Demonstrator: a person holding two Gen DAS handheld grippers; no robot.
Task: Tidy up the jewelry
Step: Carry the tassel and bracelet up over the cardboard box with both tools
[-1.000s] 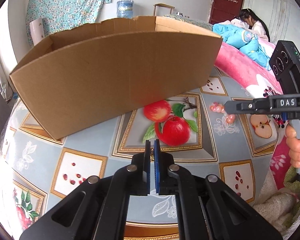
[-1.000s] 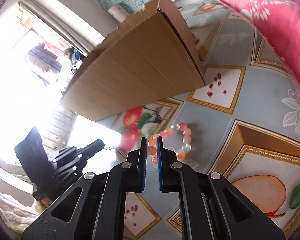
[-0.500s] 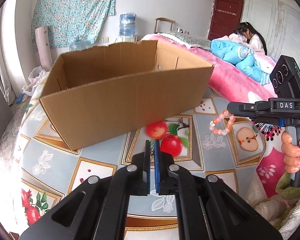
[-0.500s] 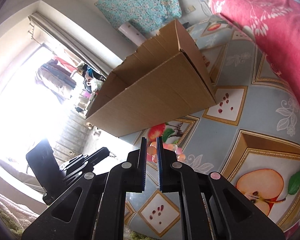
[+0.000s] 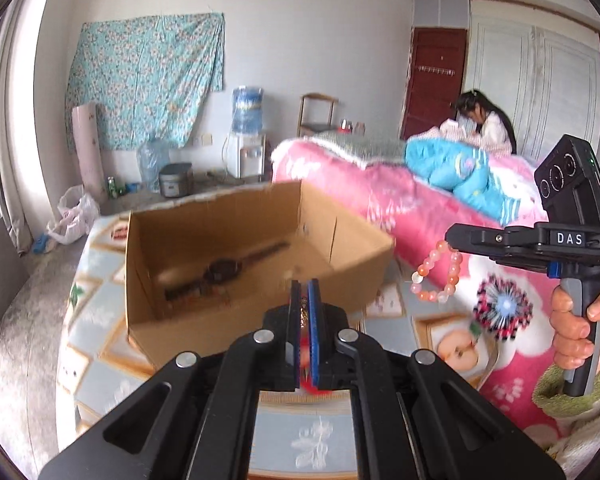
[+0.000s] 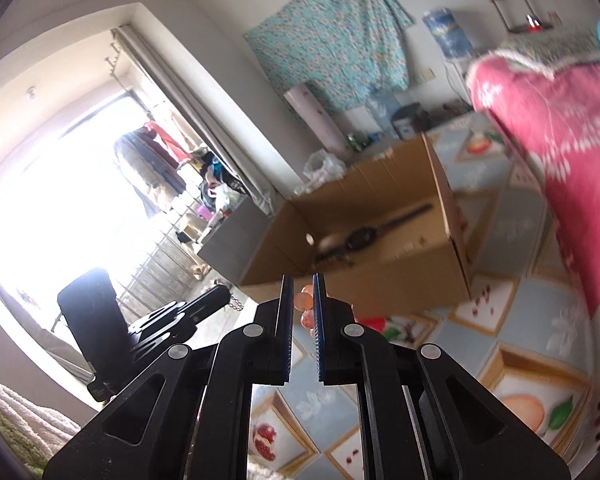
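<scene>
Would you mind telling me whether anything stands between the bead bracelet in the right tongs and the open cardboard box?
Nothing visible does. The bead bracelet hangs from the right tongs, beside the cardboard box and off its right corner. The box is open on top, with only a wristwatch lying inside.

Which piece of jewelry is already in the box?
The dark watch, lying flat on the floor of the cardboard box. The pink bead bracelet hangs from the right gripper, outside the box.
</scene>
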